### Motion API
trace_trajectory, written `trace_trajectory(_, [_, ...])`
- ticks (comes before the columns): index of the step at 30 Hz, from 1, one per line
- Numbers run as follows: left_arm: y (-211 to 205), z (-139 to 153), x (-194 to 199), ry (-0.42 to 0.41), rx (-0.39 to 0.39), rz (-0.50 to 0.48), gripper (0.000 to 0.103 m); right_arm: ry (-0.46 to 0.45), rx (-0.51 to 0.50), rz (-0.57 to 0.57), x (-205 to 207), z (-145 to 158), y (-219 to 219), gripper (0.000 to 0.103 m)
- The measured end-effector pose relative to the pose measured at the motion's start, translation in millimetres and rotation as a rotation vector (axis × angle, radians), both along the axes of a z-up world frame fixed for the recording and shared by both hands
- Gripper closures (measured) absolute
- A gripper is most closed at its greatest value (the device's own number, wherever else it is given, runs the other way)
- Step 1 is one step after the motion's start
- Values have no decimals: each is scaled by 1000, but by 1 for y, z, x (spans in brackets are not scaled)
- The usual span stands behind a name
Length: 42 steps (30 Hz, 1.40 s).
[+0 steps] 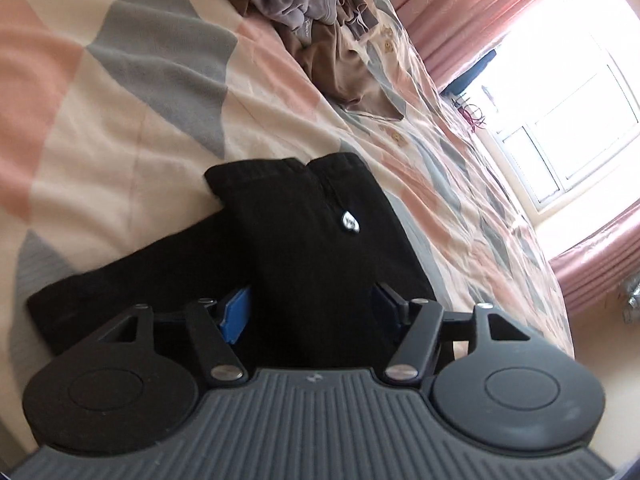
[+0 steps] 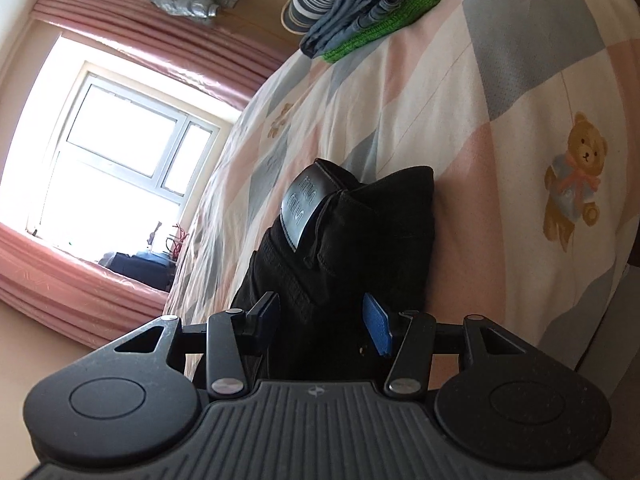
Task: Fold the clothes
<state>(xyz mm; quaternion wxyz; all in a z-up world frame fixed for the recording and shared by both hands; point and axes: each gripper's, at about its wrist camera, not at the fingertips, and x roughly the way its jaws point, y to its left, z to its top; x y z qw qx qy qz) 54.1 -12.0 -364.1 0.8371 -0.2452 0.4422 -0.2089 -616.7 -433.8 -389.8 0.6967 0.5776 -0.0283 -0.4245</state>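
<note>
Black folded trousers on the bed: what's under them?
The black folded trousers lie on a pink, grey and cream patchwork quilt, visible all round them. Whatever lies directly beneath the dark fabric is covered.

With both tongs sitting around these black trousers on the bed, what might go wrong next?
1. The black trousers lie between the open left tongs; pulling back carelessly may snag the fabric and undo the fold.
2. The right tongs straddle the waistband end near the leather patch; closing could catch only the top layer.
3. The loose grey and brown clothes lie nearby and might get dragged in.
</note>
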Motion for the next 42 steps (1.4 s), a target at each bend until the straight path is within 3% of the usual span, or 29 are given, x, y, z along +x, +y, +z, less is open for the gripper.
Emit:
trace_trajectory(1, [-2,2,0,-17,5,-15,59,-3,3,-5,-1,-1,0,52])
trace_trajectory(2, [-5,4,0,-37,14,-32,91,-7,7,-11,-3,-2,-1,52])
trace_trajectory(3, [-8,9,-1,-67,34,-58,99,-13,14,-17,-3,-3,-5,52])
trace_trajectory(7, [-15,36,-11,-214,84,-156,99,-21,27,-22,-1,-8,-18,53])
trace_trajectory(10, [-12,66,-24,-328,99,-215,99,60,28,-9,4,-1,-28,84])
trace_trajectory(13, [-2,97,-51,-461,98,-271,99,85,-88,14,3,30,-28,89])
trace_trajectory(15, [11,98,-71,-513,127,-274,99,57,-152,8,-7,56,-26,89])
trace_trajectory(18, [29,57,-85,-425,200,-254,98,35,-194,-9,-24,71,-22,89])
trace_trajectory(21, [40,-5,-84,-237,242,-221,97,82,-90,-20,-31,36,-17,89])
trace_trajectory(22, [46,-15,-86,-219,199,-199,97,101,-34,-25,-31,18,-14,88])
trace_trajectory(25, [55,-15,-81,-181,87,-150,94,44,18,-61,-36,-18,0,82])
trace_trajectory(26, [57,-13,-77,-165,54,-143,89,4,13,-70,-39,-19,5,78])
trace_trajectory(29, [58,-14,-69,-124,11,-128,89,2,-13,-55,-38,-11,8,63])
trace_trajectory(31, [60,-17,-65,-100,-12,-116,90,4,-22,-48,-36,-8,9,61])
trace_trajectory(33, [62,-21,-62,-84,-26,-109,98,17,-12,-39,-33,-12,11,61])
trace_trajectory(35, [58,-12,-64,-139,20,-147,98,42,-1,-18,-29,-16,12,74])
trace_trajectory(37, [52,5,-69,-243,51,-193,98,92,-10,-15,-25,-14,13,83])
trace_trajectory(42, [51,51,-95,-551,-19,-249,96,107,-47,-14,-23,0,12,88])
